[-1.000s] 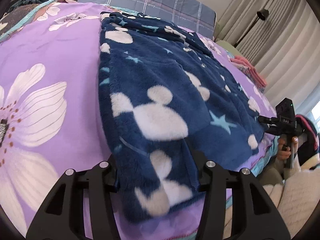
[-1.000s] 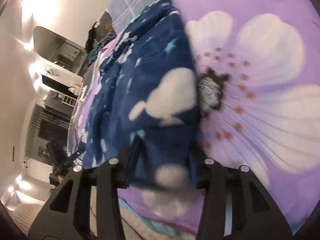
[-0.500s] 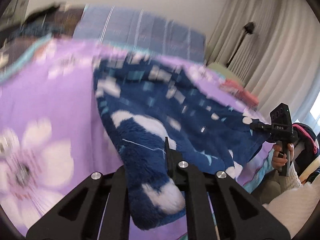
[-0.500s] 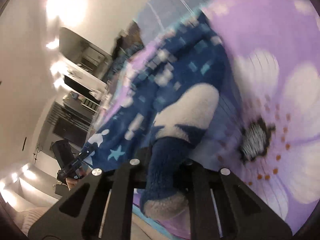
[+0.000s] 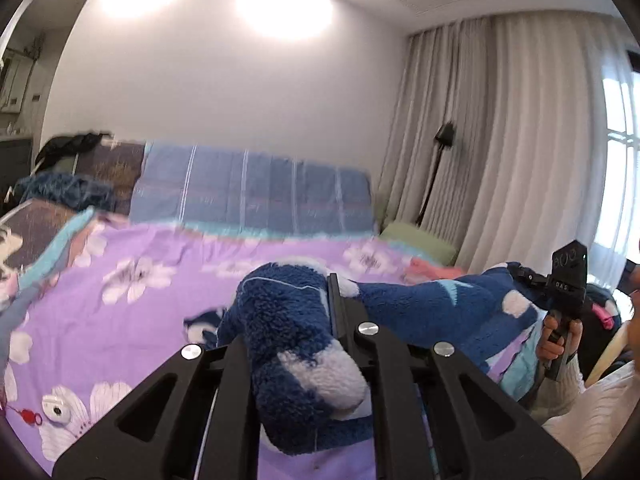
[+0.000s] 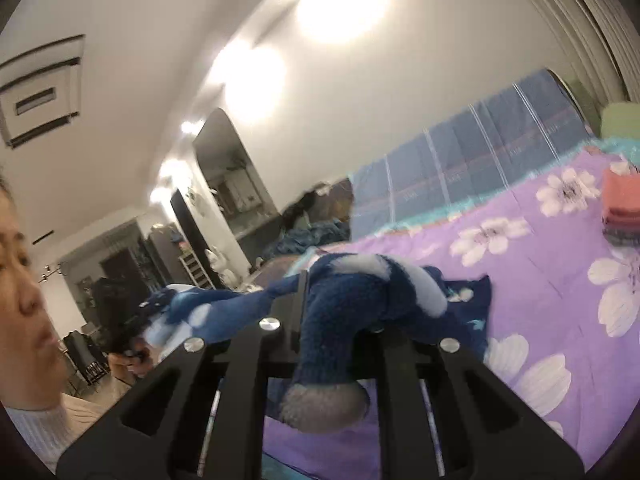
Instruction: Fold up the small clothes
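A fluffy navy garment (image 5: 288, 328) with white blotches and pale blue stars is lifted off the purple flowered bedspread (image 5: 132, 280). My left gripper (image 5: 296, 320) is shut on one bunched end of it. The cloth stretches right to my right gripper (image 5: 560, 296), held in a hand. In the right wrist view my right gripper (image 6: 340, 312) is shut on the other bunched end (image 6: 352, 304), and the cloth runs left to the left gripper (image 6: 136, 320). The rest of the garment (image 6: 468, 300) trails down onto the bed.
A blue plaid pillow (image 5: 256, 192) lies at the head of the bed. Folded pink clothes (image 6: 622, 204) are stacked at the far right side. A small white device (image 5: 56, 410) lies on the bedspread at the left. Curtains (image 5: 500, 152) and a floor lamp (image 5: 438, 168) stand beyond.
Both grippers closed on the near edge of the flat garment and raised it. The views have tilted up from the bed to the room, and the cloth now hangs between the grippers.
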Demonstrator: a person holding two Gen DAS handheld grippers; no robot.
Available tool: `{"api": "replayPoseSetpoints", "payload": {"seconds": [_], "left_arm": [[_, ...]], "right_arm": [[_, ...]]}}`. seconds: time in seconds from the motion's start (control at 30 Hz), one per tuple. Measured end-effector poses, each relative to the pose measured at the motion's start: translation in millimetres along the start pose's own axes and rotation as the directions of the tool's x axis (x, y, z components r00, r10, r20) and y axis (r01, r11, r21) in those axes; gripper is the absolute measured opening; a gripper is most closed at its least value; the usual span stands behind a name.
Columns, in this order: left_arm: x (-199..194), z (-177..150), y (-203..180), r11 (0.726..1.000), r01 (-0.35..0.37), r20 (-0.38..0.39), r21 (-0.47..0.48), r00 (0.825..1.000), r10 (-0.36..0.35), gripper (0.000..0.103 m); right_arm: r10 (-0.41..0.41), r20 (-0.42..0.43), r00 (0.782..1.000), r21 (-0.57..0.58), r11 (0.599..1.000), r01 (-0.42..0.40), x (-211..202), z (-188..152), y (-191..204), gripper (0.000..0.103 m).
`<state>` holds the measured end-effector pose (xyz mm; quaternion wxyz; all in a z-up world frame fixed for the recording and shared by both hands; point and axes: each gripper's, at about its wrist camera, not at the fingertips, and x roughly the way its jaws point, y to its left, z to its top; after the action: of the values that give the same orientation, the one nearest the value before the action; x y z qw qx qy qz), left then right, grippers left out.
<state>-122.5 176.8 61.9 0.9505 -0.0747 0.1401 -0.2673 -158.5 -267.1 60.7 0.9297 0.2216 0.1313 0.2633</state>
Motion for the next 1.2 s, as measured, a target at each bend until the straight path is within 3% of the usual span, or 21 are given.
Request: {"api": "replayPoseSetpoints", "payload": {"seconds": [0.17,0.27,0.57,0.7,0.77,0.83,0.87,0.97,1.2], "left_arm": [[65.2,-28.3,36.5,0.994,-0.055,-0.169,-0.093,0.985,0.039,0.01],[90.5,-35.9,56.8,0.987,-0.069,-0.21,-0.146,0.977,0.038,0.01],[155.4,-8.4,89.5,0.986,-0.099,-0.223,-0.134,0.972,0.068,0.01],[200.1,-10.6,119.8,0.975,-0.168,-0.239,-0.149,0.962,0.13,0.01],[239.5,-33.3,144.5,0.96,-0.215,-0.315,-0.181,0.937,0.15,0.011],[274.7,-64.0,163.8,0.943,-0.278,-0.421,-0.186,0.889,0.179,0.011],[291.8,-84.1,171.3,0.938,-0.305,-0.468,-0.167,0.862,0.197,0.016],[289.9,-92.3,172.1,0.945,-0.287,-0.426,-0.16,0.883,0.196,0.016],[282.3,-91.1,172.6,0.944,-0.262,-0.403,-0.198,0.9,0.166,0.017]], "right_arm": [[-0.067,-0.14,0.988,0.164,0.982,0.09,56.9,-20.5,-62.6,0.011],[-0.089,-0.194,0.977,0.222,0.966,0.132,85.3,-28.7,-91.9,0.011],[-0.118,-0.205,0.972,0.19,0.969,0.158,147.7,-6.4,-121.3,0.011],[-0.112,-0.214,0.97,0.205,0.966,0.157,190.7,7.1,-150.6,0.012],[-0.164,-0.275,0.947,0.201,0.954,0.223,225.4,-1.9,-177.3,0.012],[-0.211,-0.386,0.898,0.235,0.919,0.317,262.5,-26.4,-213.7,0.013],[-0.215,-0.414,0.884,0.257,0.905,0.34,271.6,-35.4,-226.0,0.013],[-0.184,-0.411,0.893,0.315,0.891,0.328,275.7,-47.4,-242.6,0.012],[-0.241,-0.417,0.876,0.191,0.919,0.344,278.3,-45.3,-225.5,0.015]]}}
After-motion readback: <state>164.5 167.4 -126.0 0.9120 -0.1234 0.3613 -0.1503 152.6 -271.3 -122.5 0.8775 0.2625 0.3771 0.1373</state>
